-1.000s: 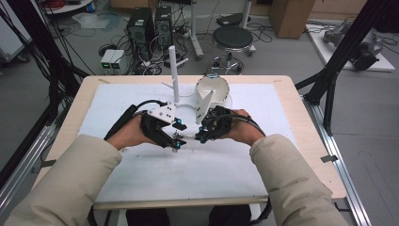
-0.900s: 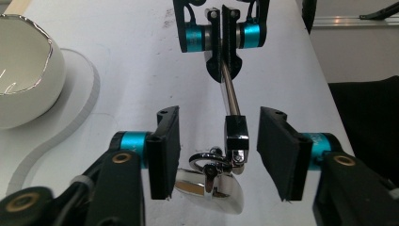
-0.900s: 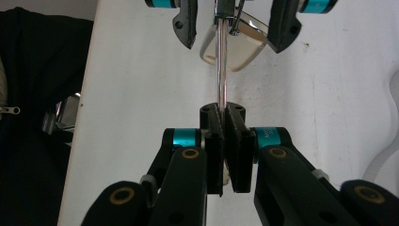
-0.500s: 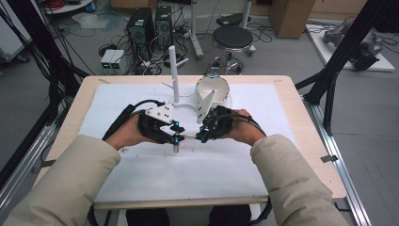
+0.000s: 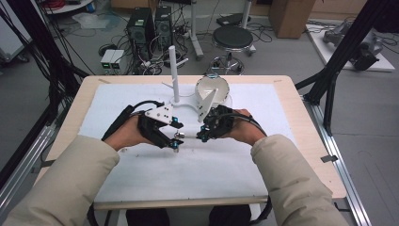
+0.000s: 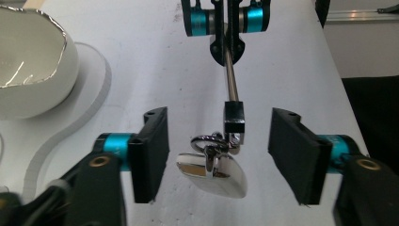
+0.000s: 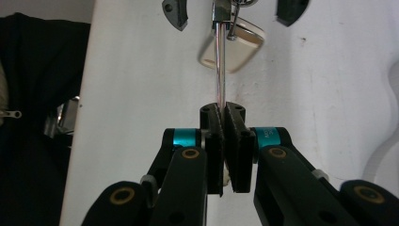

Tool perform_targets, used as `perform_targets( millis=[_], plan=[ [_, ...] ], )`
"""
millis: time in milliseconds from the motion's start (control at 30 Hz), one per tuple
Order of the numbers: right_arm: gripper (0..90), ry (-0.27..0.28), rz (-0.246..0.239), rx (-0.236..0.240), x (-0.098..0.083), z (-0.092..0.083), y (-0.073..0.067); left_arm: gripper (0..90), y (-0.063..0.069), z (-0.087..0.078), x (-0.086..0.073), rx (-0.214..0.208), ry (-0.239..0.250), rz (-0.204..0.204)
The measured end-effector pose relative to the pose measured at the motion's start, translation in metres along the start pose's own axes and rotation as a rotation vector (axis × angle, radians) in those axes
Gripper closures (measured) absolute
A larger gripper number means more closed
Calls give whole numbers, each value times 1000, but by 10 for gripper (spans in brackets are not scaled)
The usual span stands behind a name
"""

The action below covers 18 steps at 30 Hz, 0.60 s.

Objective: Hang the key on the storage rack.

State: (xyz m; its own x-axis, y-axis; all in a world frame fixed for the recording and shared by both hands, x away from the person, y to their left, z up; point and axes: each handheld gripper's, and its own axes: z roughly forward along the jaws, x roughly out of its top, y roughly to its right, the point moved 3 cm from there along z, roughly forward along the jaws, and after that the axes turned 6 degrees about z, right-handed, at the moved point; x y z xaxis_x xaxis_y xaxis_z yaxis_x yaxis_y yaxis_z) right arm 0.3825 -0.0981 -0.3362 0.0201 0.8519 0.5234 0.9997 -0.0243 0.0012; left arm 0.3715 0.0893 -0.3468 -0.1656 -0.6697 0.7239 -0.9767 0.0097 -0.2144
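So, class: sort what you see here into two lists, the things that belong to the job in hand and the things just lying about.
In the job:
- right tongs, shut on the metal rod
- left tongs, open around the rod's ring end
- shiny heart charm hanging from that ring

Lying about:
- white bowl
- white upright post on its stand
- white mat

Place: a lab or workshop
Evidence: desktop computer towers point(image 5: 149, 28) on the floor, tangled cables point(image 5: 155, 61), a black stool point(image 5: 236, 38), black frame struts point(image 5: 348, 52), cardboard box point(image 5: 291, 16)
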Motion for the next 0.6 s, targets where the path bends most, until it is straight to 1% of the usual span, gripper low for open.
perform_targets(
  millis=[33, 67, 100, 267, 300, 333, 367, 433, 467, 500, 600],
  plan=[
    [874, 0, -1, 6, 0, 0, 0, 350, -1, 0, 1, 0, -6, 6],
    [874, 0, -4, -2, 0, 0, 0, 325, -1, 0, 1, 0, -6, 6],
    [874, 1, -2, 0, 0, 0, 0, 312, 0, 1, 2, 12, 6, 3],
    [874, -4, -3, 2, 0, 1, 0, 291, -1, 2, 3, 11, 0, 7],
    [874, -4, -5, -1, 1, 1, 0, 258, -1, 2, 4, 15, -6, 12],
    [874, -4, -5, -1, 1, 1, 0, 258, -1, 2, 4, 15, -1, 5],
    [873, -2, -4, 2, 1, 1, 0, 275, -1, 2, 5, 13, -1, 14],
    [874, 0, -3, 6, 1, 2, 0, 301, 0, 3, 6, 7, 2, 18],
    [874, -3, -4, 2, 1, 2, 0, 311, 0, 3, 7, -3, -5, 20],
    [874, -2, -4, 3, 1, 2, 0, 316, -1, 4, 7, -1, -21, 30],
    [874, 0, -9, 4, 1, 2, 0, 340, -1, 5, 8, -5, -30, 27]
  ],
)
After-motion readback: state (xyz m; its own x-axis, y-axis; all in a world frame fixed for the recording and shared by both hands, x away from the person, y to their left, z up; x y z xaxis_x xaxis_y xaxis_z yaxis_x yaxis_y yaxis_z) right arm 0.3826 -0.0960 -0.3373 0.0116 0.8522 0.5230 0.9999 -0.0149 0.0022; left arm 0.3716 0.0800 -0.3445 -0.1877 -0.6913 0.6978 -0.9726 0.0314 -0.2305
